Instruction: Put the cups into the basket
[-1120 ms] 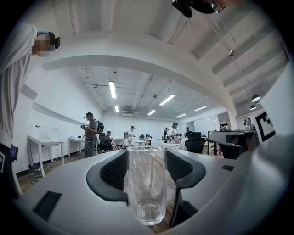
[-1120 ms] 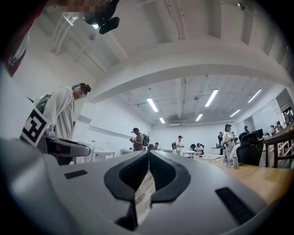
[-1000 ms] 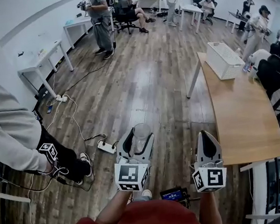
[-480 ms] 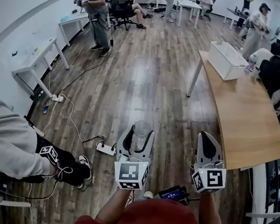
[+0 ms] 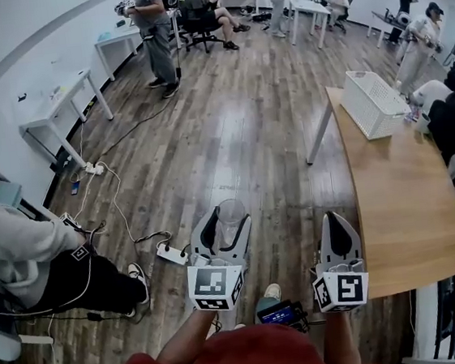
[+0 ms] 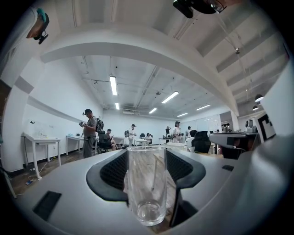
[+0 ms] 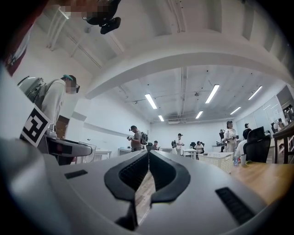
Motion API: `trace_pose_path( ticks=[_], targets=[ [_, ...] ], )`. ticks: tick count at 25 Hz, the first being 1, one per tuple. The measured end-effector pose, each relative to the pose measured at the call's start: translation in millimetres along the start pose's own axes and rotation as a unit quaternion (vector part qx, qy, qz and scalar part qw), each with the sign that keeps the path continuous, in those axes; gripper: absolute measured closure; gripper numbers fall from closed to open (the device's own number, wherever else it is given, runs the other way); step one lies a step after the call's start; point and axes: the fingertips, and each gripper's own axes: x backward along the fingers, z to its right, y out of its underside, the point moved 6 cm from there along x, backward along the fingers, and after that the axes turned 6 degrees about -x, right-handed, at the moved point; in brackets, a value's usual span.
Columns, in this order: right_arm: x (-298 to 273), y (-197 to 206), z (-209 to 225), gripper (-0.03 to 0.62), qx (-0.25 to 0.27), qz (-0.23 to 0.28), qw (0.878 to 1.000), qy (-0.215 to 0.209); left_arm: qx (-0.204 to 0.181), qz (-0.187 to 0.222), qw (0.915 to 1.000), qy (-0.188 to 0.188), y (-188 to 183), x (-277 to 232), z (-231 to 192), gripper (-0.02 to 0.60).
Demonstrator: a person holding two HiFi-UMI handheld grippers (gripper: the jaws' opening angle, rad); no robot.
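Observation:
My left gripper is shut on a clear glass cup, held upright above the wooden floor. In the left gripper view the cup stands between the dark pads and looks empty. At the right, my right gripper is shut with nothing in it; its jaws meet at the tips. A white basket sits at the far end of the wooden table, well ahead of both grippers, and shows small in the right gripper view.
A person in grey stands close on my left. Cables and a power strip lie on the floor. White desks line the left wall. Several people stand or sit at the back.
The view has shifted slightly; the basket and table now sit a little further right. The person on the left has drawn back. Both grippers hold as before.

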Motion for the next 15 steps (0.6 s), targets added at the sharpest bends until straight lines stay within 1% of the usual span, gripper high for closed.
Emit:
trace_pose_path(
  ticks=[9,15],
  targets=[
    [-70,3,67,0.582,-0.002,-0.008,1.0,-0.007,0.004,0.006,0.9999,-0.013,-9,-90,9,0.311],
    [-105,5,110,0.582,-0.003,-0.008,1.0,-0.017,0.008,0.006,0.9997,-0.023,-10,-140,23,0.311]
  ],
)
